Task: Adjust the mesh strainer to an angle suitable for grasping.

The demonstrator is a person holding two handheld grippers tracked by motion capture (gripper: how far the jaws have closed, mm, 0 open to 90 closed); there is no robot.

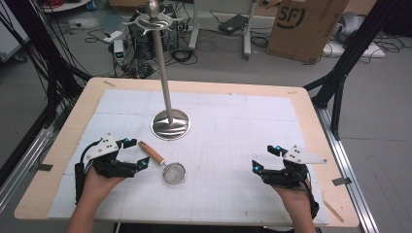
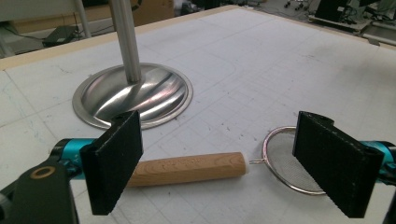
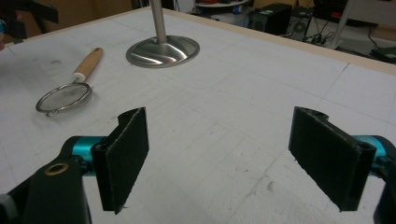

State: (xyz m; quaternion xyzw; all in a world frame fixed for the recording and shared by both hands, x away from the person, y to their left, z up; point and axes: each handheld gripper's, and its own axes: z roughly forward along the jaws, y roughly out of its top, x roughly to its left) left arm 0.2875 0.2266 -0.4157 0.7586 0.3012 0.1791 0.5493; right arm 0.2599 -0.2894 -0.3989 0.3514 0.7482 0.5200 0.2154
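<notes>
1. Left gripper point(image 1: 137, 154), near-left part of the table: jaws spread wide, nothing between the pads. It is held in the person's left hand point(image 1: 99, 182), low over the mat, pointing toward the strainer.
2. Right gripper point(image 1: 262, 159), near-right: jaws likewise wide apart and empty. In the right gripper view only bare white mat point(image 3: 243, 107) lies between the pads.
3. Strainer point(image 1: 174, 173): lies flat on the mat just right of the left gripper, between the two grippers but much closer to the left one. Round wire-mesh bowl toward the person, wooden handle point(image 1: 151, 152) running up and to the left, away from the person.
4. Left gripper view: the handle lies across the gap just beyond the jaws, its end near the left pad; the mesh bowl sits by the right pad. No contact visible.
5. Metal stand point(image 1: 170, 124): domed round base on the mat beyond the strainer, apart from the handle's far end. Upright pole rises to a ring of hooks point(image 1: 153, 20) with a ball on top.
6. Beyond the far table edge: a cardboard box point(image 1: 305, 26) on the floor.
</notes>
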